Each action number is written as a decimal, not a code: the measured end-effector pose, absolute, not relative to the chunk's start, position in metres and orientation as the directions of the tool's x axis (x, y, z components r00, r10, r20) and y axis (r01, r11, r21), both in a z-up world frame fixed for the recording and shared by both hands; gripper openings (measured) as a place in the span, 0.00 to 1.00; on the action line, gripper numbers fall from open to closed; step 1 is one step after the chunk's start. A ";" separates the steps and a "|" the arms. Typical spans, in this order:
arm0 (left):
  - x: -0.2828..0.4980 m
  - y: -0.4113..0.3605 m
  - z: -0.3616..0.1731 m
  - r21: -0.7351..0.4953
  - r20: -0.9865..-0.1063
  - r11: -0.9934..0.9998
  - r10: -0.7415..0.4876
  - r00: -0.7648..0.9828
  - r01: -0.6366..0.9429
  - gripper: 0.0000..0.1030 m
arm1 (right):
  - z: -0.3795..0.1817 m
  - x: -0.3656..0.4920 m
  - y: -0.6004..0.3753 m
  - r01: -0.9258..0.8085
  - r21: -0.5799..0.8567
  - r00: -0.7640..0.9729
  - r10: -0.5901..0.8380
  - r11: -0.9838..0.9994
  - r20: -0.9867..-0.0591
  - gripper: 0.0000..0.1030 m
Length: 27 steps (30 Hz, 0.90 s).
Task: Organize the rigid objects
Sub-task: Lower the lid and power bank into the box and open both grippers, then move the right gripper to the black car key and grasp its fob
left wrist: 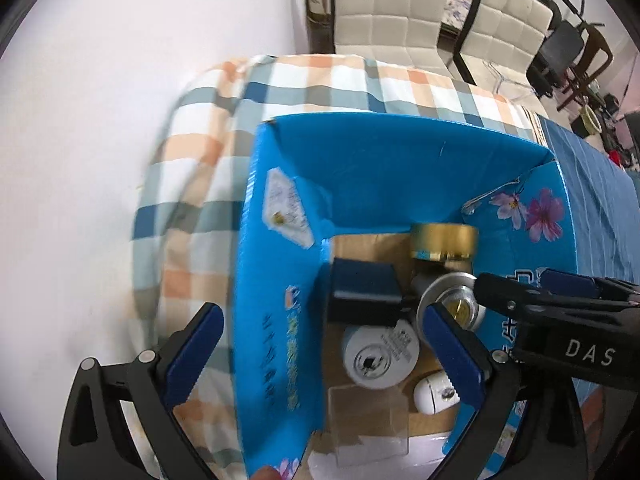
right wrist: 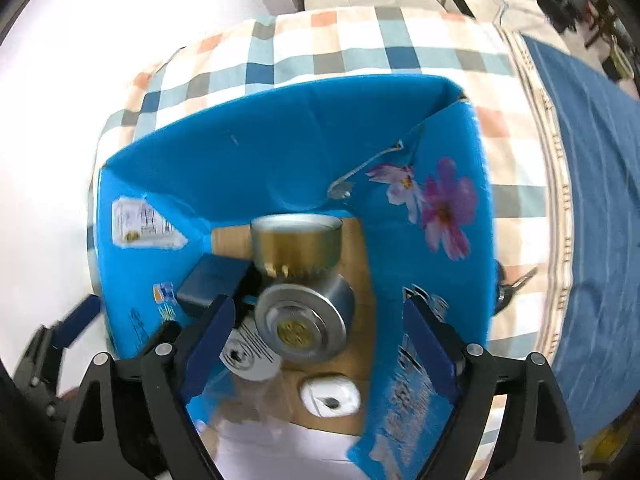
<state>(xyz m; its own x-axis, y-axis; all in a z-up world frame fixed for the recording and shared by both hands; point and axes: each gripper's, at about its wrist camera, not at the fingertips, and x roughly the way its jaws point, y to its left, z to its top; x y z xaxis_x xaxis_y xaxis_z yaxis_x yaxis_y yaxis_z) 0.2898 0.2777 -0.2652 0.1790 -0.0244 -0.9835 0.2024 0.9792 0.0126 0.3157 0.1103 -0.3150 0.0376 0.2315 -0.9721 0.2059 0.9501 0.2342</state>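
While both point almost straight down into the blue box [right wrist: 280, 148], the left gripper [left wrist: 324, 354] and right gripper [right wrist: 320, 344] stand wide apart and hold nothing; the left one straddles the box's left wall, the right one its right wall. Between the flaps lie a gold-rimmed tin [right wrist: 296, 246], a silver round fitting [right wrist: 304, 320], a dark blue case [left wrist: 362, 280], a white cylinder [left wrist: 378, 356] with small print too blurred to read, and a white plug-like piece [right wrist: 330, 396]. Pink flowers [right wrist: 442, 204] and a white label [left wrist: 286, 208] mark the flaps. "DAS" shows on the right gripper's body in the left view. Underneath lie a checked cloth [left wrist: 192, 184] and, at right, a blue cloth [right wrist: 592, 200]. Cream padded chairs [left wrist: 384, 12] stand far off by a white wall [left wrist: 100, 40].
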 end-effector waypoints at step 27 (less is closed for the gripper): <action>0.176 0.265 -0.161 0.073 -0.897 0.997 0.049 0.439 0.038 0.99 | -0.193 0.185 0.096 0.015 0.211 0.293 0.198 0.977 -0.936 0.89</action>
<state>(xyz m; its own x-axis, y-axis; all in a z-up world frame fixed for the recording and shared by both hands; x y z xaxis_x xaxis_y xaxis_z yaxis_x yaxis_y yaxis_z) 0.1761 0.2651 -0.1609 0.4390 0.0488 -0.8972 0.0384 0.9966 0.0730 0.1853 0.0956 -0.1934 0.2928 0.1977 -0.9355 0.0153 0.9773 0.2113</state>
